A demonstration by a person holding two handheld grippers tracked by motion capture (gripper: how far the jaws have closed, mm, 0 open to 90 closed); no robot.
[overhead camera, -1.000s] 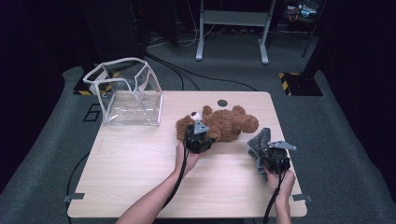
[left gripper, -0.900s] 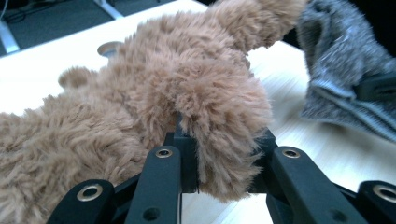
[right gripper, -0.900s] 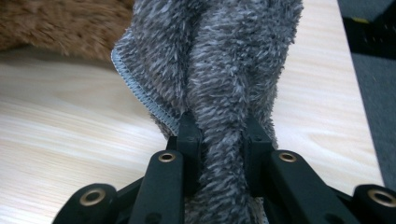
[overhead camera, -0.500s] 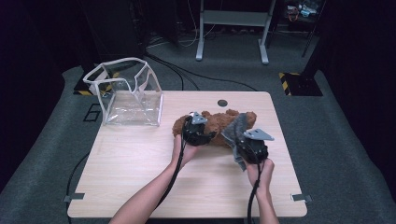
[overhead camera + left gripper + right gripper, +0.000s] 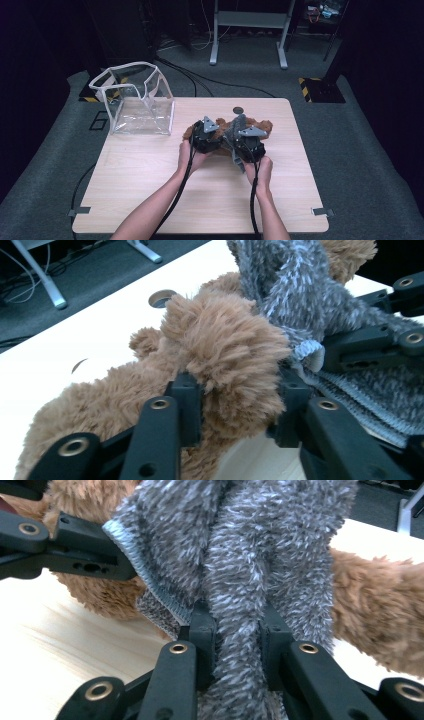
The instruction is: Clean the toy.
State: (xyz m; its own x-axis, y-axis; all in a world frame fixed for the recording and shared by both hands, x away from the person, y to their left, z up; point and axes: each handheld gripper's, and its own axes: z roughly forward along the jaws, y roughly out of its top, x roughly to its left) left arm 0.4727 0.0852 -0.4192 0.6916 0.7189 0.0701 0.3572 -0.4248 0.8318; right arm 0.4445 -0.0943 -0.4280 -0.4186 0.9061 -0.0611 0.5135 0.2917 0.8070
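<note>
Left gripper (image 5: 235,405) jaws clamping teddy bear (image 5: 220,345), right gripper (image 5: 235,630) jaws pinching grey cloth (image 5: 250,545), clear bag (image 5: 135,102) empty

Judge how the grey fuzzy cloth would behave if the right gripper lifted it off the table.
The grey fuzzy cloth would probably hang limp: it bunches into folds where the right gripper pinches it. Its thin knitted edge suggests it is light. The shaggy pile likely grips the brown teddy bear, so it may drag rather than slip.

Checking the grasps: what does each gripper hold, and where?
Left gripper pinches the brown plush bear by a limb; right gripper clamps a bunched fold of grey fuzzy cloth.
</note>
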